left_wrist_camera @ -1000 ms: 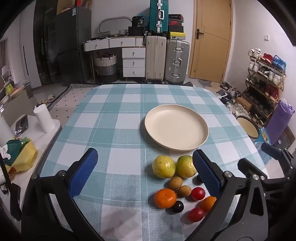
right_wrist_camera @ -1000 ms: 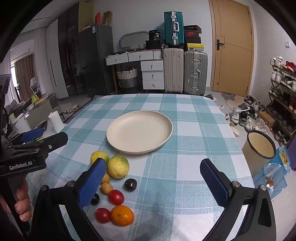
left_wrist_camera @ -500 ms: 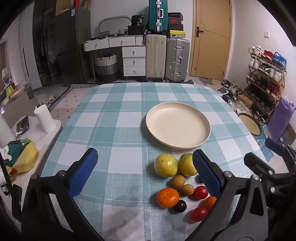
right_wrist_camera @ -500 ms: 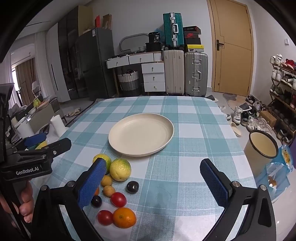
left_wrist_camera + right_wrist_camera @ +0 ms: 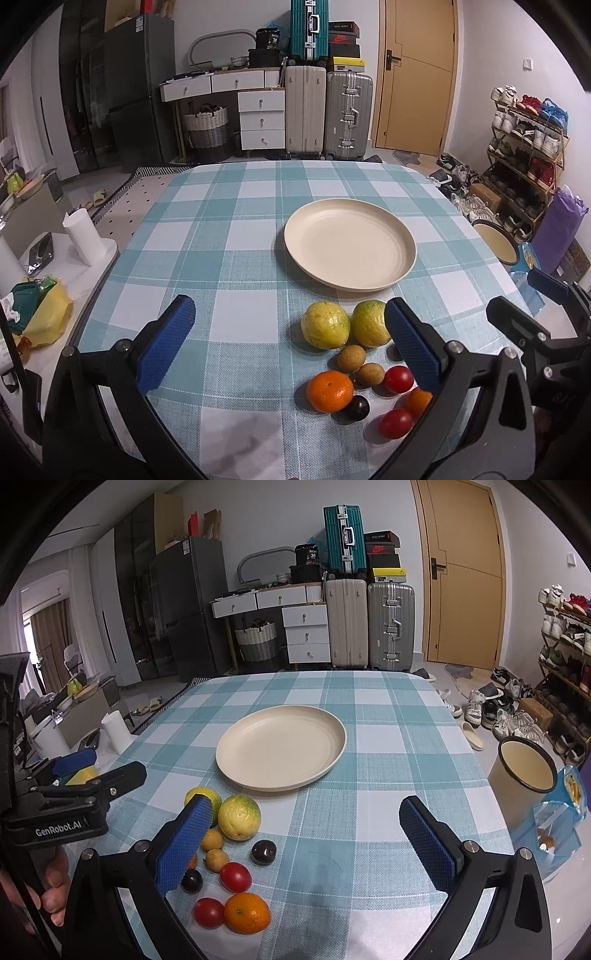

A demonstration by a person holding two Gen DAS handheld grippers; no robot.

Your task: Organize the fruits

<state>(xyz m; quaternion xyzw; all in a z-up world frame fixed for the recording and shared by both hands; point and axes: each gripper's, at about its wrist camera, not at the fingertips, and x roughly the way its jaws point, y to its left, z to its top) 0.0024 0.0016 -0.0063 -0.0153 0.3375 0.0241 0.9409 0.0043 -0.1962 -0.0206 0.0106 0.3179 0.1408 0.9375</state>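
A cream plate [image 5: 350,243] [image 5: 281,746] sits bare on the checked tablecloth. In front of it lies a cluster of fruit: two yellow-green citrus [image 5: 325,329] [image 5: 239,816], an orange [image 5: 329,390] [image 5: 246,912], red tomatoes [image 5: 398,379] [image 5: 235,877], small brown fruits [image 5: 351,357] and dark plums [image 5: 263,851]. My left gripper [image 5: 291,343] is open and empty, hovering just before the fruit, its right finger beside the citrus. My right gripper [image 5: 306,843] is open and empty, its left finger over the fruit cluster.
The checked table [image 5: 229,236] ends at the left near a side counter with a paper roll [image 5: 83,238] and a yellow bag [image 5: 44,317]. A round bin [image 5: 524,770] and a blue bag stand off the right edge. Suitcases and drawers stand behind.
Both grippers have edged slightly back and up; the plate and fruit sit a little farther in view. Nothing was taken hold of.
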